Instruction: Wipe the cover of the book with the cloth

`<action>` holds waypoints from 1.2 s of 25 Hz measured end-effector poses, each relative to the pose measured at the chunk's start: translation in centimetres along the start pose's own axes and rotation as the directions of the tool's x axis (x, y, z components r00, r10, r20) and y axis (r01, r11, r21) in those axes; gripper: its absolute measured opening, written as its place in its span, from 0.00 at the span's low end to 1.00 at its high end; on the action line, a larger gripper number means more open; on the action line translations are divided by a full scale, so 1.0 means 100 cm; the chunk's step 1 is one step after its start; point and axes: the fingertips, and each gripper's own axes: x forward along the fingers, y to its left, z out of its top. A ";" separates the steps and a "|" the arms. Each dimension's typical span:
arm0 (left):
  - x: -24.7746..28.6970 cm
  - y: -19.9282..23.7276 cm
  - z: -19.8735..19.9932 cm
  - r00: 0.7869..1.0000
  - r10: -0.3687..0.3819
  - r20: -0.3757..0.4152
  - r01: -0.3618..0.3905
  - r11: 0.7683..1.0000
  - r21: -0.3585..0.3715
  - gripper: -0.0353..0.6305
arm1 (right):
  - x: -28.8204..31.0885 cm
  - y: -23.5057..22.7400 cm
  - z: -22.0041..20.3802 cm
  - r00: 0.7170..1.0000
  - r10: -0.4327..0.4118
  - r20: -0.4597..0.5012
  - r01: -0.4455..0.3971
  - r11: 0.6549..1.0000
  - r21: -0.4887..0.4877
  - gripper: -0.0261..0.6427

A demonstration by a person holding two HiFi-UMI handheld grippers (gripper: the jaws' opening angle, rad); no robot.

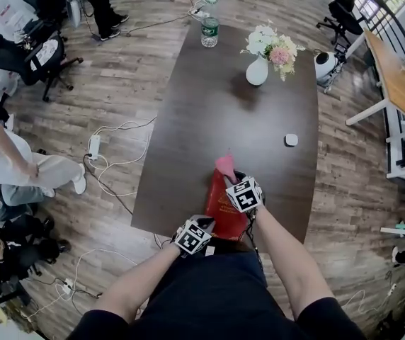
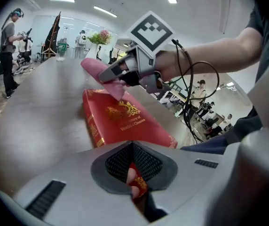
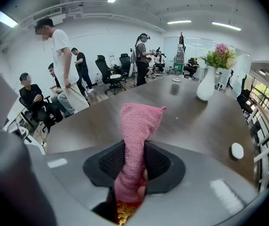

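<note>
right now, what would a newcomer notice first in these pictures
The red book with gold print lies at the near edge of the dark table, its corner clamped in the left gripper's jaws. At its far end the right gripper holds a pink cloth bunched between its jaws. A white vase of flowers stands at the table's far end.
</note>
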 end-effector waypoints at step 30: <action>0.006 0.005 -0.024 0.997 0.010 -0.082 -0.012 1.000 -0.016 0.05 | 0.042 0.006 -0.009 0.990 -0.016 -0.141 0.003 0.996 -0.090 0.21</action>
